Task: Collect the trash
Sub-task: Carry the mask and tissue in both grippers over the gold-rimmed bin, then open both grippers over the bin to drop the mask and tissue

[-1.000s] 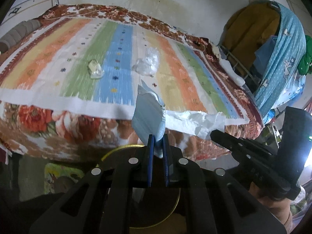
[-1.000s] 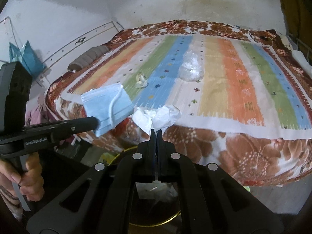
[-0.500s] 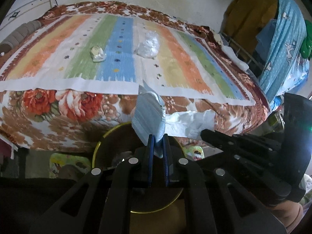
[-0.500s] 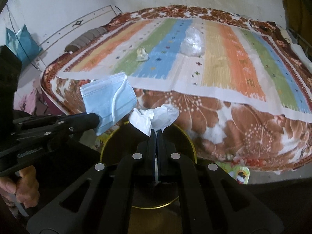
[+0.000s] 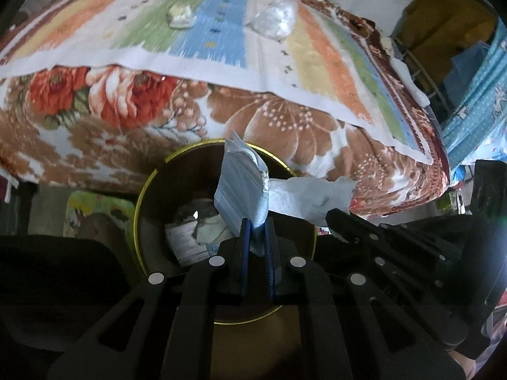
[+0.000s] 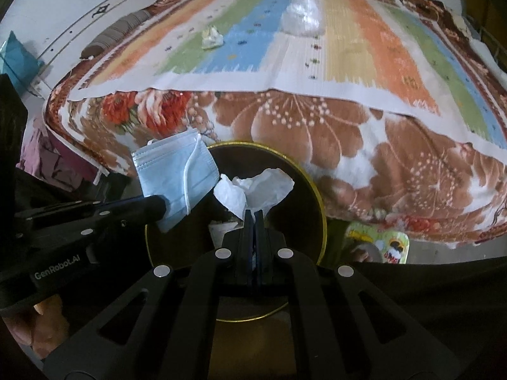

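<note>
Lowered from bed height toward the bin [image 5: 149,190] a second ago; now poised over its mouth. Left gripper [image 5: 257,231] clamped on the blue mask [image 5: 240,186], right gripper [image 6: 253,218] pinched on the white tissue [image 6: 256,186]. Ready to drop, probably. Left on the bed [image 6: 317,126]: crumpled wrapper [image 6: 211,38] at 11 o'clock, plastic bag [image 6: 302,15] at 12.
</note>
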{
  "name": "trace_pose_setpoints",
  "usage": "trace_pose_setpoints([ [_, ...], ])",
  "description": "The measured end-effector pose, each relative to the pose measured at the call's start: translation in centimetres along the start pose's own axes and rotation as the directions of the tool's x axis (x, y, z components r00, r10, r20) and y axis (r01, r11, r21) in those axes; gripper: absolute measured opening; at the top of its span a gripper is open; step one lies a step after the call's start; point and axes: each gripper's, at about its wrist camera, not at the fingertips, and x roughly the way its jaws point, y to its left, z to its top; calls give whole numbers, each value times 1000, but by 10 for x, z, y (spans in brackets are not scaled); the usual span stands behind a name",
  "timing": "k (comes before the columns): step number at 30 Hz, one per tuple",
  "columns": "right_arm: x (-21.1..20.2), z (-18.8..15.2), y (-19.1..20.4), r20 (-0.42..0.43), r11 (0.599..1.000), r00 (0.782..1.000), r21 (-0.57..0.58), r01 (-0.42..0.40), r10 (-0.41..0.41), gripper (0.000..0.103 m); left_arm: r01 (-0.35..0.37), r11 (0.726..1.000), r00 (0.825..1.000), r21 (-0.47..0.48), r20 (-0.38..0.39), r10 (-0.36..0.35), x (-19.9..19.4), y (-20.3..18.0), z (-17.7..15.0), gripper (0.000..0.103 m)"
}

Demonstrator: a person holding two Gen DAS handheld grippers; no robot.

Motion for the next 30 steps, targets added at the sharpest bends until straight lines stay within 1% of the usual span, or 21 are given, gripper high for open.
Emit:
trace_pose_setpoints([
  [2,6,1,-1,-21,1000,1000,6,0,0,0,3,1000,1000,-29,-22,-4,5,4,0,8],
  [6,18,3,-6,-64,999,998,37,-3,5,1,-9,993,998,-118,-69,1,18,20,3,8],
  [10,29,5,-10,-98,998,995,62,-7,13,1,-33,990,996,-139,-88,21,27,24,5,8],
  [12,34,5,-12,-119,997,993,81,-14,24,1,-25,987,995,-158,-101,9,30,27,5,8],
  [13,35,5,-13,-125,996,992,89,-17,29,3,-24,985,994,-169,-109,5,31,29,5,12],
  [14,36,5,-15,-131,995,991,101,-20,33,5,-28,983,993,-182,-115,7,32,31,6,14],
  [15,36,6,-18,-130,993,991,119,-25,41,8,-33,980,993,-198,-117,10,31,35,8,23],
  [16,35,6,-19,-125,991,991,128,-29,45,13,-33,978,994,-207,-108,10,29,37,9,35],
  [17,34,7,-20,-116,990,992,135,-33,49,24,-33,977,995,-211,-96,13,26,38,11,39],
  [18,32,8,-21,-105,990,993,139,-34,49,31,-35,977,997,-211,-79,18,23,38,13,41],
  [19,29,8,-20,-90,990,995,135,-30,43,42,-35,978,998,-207,-63,22,18,38,15,41],
  [21,25,10,-19,-67,991,997,127,-34,43,42,-47,979,998,-200,-40,40,12,37,18,42],
  [23,23,12,-20,-59,991,997,128,-38,46,43,-79,978,997,-195,-12,78,7,37,22,42],
  [24,22,14,-20,-53,991,997,129,-43,50,45,-91,978,996,-190,-8,91,6,36,24,42],
  [25,20,16,-20,-49,991,998,129,-44,50,52,-99,978,995,-182,-2,100,3,35,27,43],
  [26,18,18,-20,-39,991,998,126,-39,45,53,-101,980,995,-173,5,104,1,34,30,44],
  [28,12,24,-19,-18,994,999,102,-30,32,55,-119,981,992,-154,23,124,-6,32,37,48],
  [30,8,31,-19,2,996,1000,86,-24,24,58,-138,981,988,-137,57,147,-16,32,47,54],
])
